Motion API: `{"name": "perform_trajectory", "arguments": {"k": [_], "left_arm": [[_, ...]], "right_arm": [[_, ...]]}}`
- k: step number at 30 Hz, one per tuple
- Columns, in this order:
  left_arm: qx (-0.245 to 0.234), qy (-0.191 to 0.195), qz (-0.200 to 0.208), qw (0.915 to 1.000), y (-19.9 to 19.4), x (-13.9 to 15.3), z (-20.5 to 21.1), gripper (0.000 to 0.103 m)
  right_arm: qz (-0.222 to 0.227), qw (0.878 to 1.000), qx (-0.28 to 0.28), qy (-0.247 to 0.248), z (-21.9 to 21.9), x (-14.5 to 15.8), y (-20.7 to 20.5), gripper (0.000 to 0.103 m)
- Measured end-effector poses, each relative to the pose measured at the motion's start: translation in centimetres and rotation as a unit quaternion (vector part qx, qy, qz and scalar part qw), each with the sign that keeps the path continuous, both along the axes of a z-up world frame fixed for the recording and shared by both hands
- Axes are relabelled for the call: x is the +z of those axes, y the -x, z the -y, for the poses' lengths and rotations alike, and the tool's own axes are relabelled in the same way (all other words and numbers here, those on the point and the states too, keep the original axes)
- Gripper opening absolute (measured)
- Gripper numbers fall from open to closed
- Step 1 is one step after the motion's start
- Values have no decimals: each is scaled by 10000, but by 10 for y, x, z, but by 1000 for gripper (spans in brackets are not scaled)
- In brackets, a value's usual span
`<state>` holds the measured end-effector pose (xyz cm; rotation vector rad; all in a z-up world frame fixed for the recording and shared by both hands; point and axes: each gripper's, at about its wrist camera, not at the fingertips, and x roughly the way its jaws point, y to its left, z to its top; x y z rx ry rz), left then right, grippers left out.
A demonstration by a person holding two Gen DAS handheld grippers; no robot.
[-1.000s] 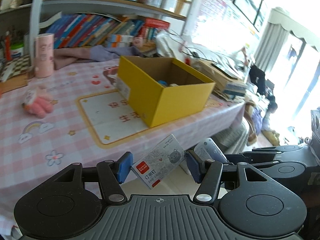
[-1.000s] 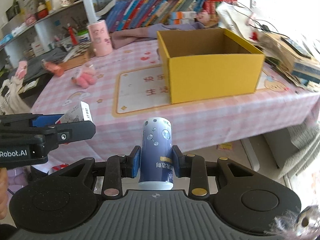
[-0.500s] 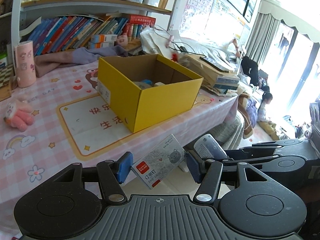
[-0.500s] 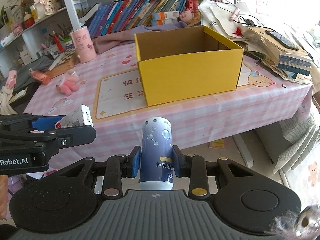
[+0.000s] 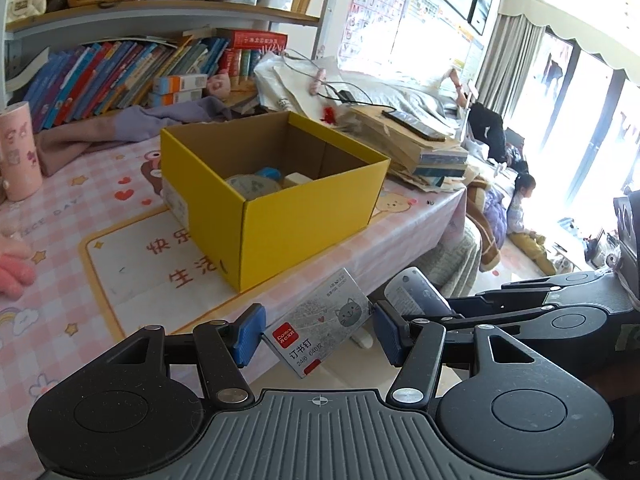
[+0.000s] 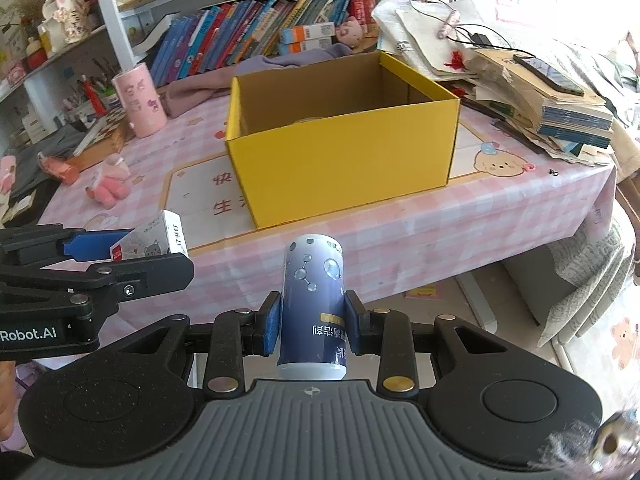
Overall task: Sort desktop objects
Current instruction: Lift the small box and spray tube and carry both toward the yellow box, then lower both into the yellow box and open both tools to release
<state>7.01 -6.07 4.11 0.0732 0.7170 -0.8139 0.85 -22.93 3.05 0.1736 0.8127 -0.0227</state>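
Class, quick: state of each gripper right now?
Left gripper: closed on the staple box.
Right gripper: closed on the blue can.

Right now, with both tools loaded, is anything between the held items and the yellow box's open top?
Nothing visible blocks the way. The staple box in the left tool and the blue can in the right tool sit off the table edge; only bare tablecloth lies before the yellow box, whose near wall they must clear.

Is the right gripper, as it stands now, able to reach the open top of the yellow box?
Probably yes. The yellow box is open on top and nothing stands between it and the right gripper, which holds a blue can short of the table edge.
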Motion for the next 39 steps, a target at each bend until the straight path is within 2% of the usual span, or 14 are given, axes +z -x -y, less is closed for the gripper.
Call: {"name": "perform_trajectory", "arguments": {"k": [12, 22, 31, 39], "left_arm": [[117, 256, 42, 9996, -32, 12, 35, 59], [525, 362, 445, 9970, -68, 33, 66, 59], [978, 218, 869, 9912, -99, 48, 91, 59], [1175, -218, 865, 9891, -125, 33, 113, 59]], "right_arm": [[102, 9999, -135, -26, 41, 8, -32, 30], [660, 9976, 182, 50, 81, 42, -83, 30], [1234, 9900, 684, 41, 109, 72, -139, 30], [1294, 9854, 1106, 51, 119, 67, -187, 30]]}}
